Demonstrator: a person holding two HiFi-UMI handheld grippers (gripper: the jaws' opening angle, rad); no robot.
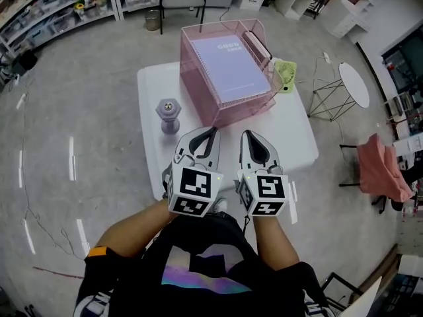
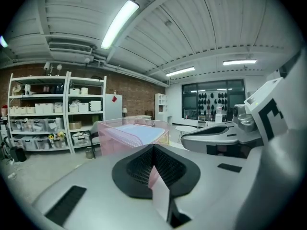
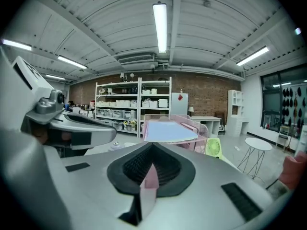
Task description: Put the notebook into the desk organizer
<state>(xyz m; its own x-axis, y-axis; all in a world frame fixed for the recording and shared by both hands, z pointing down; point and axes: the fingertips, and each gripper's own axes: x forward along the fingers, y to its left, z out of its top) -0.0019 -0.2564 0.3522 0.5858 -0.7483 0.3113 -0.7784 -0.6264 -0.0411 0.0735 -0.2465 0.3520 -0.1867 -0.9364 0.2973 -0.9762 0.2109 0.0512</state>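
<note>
Atop table [image 1: 291, 137]: notebook [image 1: 232, 68] flat on organizer [image 1: 198, 92], interior obscured; L tool [image 1: 212, 131], R tool [image 1: 245, 135] together, empty.

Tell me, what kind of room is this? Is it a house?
Probably not a house. It looks like a workshop or storeroom: tall metal shelves full of boxes, a bare brick wall, and long tube lights overhead.

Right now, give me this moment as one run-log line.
notebook: flat on pink organizer | left gripper: shut, empty | right gripper: shut, empty | both: over table
</note>
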